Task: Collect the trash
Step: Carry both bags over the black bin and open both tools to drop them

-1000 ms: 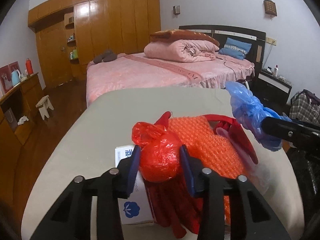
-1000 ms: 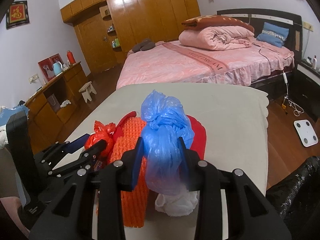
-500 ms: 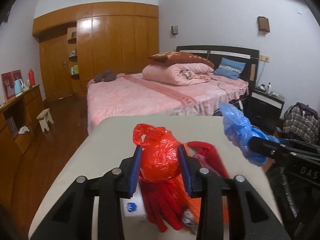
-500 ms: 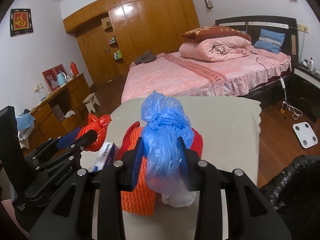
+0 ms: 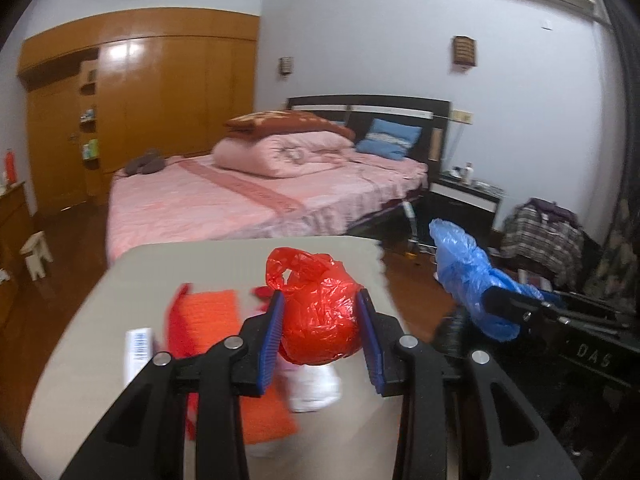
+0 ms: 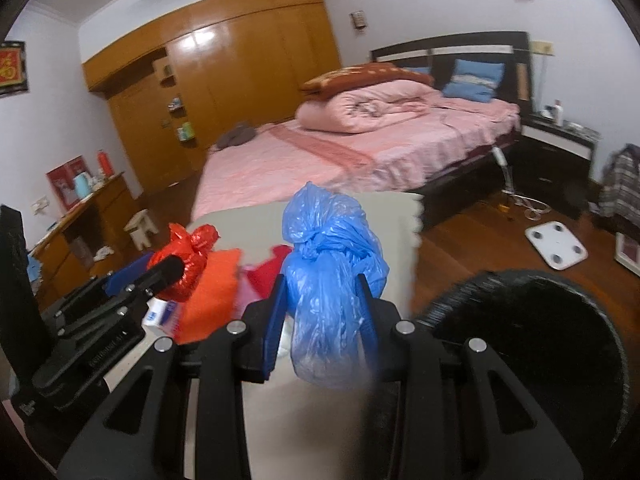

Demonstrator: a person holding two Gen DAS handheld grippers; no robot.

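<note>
My left gripper (image 5: 320, 324) is shut on a knotted red plastic bag (image 5: 320, 316), lifted above the beige table (image 5: 224, 264). My right gripper (image 6: 324, 312) is shut on a knotted blue plastic bag (image 6: 332, 264), held up near the table's right edge. In the left wrist view the blue bag (image 5: 468, 284) shows at the right, and in the right wrist view the red bag (image 6: 188, 258) shows at the left. A black bag-lined bin (image 6: 532, 332) opens at the lower right of the right wrist view. On the table lie orange bubble wrap (image 5: 208, 308), a white wad (image 5: 312, 392) and a small white box (image 5: 138, 350).
A pink bed (image 5: 256, 192) stands beyond the table, with a wooden wardrobe (image 5: 160, 92) behind it. A dark nightstand (image 5: 464, 200) and a plaid bag (image 5: 540, 236) are at the right. A white scale (image 6: 556, 246) lies on the wooden floor. A low cabinet (image 6: 80, 216) lines the left wall.
Both grippers have risen and swung to the right with their bags still held. The table litter has slid left in both views, and the black bin has come into the right wrist view.
</note>
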